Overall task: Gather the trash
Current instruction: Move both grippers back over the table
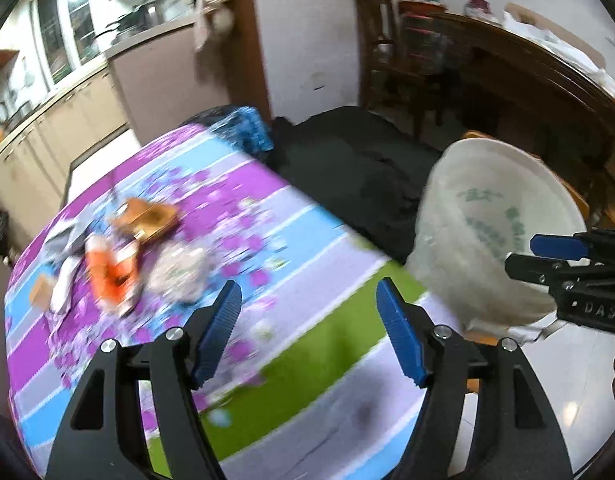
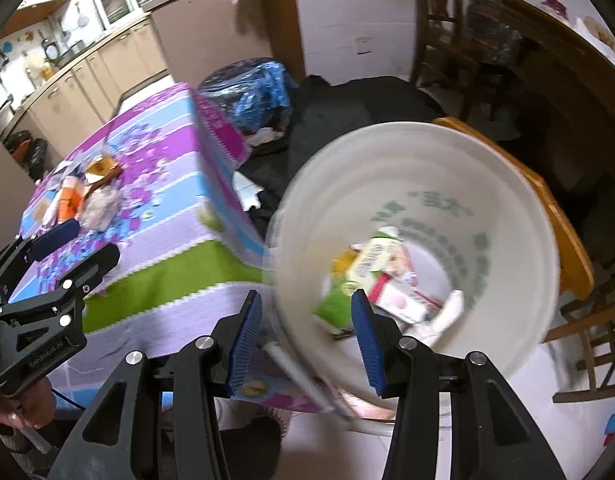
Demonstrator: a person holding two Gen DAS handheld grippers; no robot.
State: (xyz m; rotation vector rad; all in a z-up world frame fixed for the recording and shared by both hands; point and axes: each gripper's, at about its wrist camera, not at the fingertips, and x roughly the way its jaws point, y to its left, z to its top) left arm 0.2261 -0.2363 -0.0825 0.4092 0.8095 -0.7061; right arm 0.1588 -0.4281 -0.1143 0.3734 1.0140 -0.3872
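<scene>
A white bucket (image 2: 427,168) with green print stands tilted beside the table's right edge; it also shows in the left wrist view (image 1: 487,232). Inside lie cartons and wrappers (image 2: 383,280). My right gripper (image 2: 307,320) is open, its fingers on either side of the bucket's near rim. My left gripper (image 1: 309,320) is open and empty above the striped tablecloth (image 1: 267,240). A trash pile lies on the table's far left: an orange wrapper (image 1: 107,268), a brown box (image 1: 147,220), and a crumpled clear bag (image 1: 179,268).
A blue plastic bag (image 2: 263,88) and dark cloth (image 2: 367,104) lie on the floor beyond the table. An orange wooden stool (image 2: 563,224) stands behind the bucket. A dark wooden table (image 2: 567,60) and chairs fill the right. Kitchen cabinets (image 2: 107,64) run along the left.
</scene>
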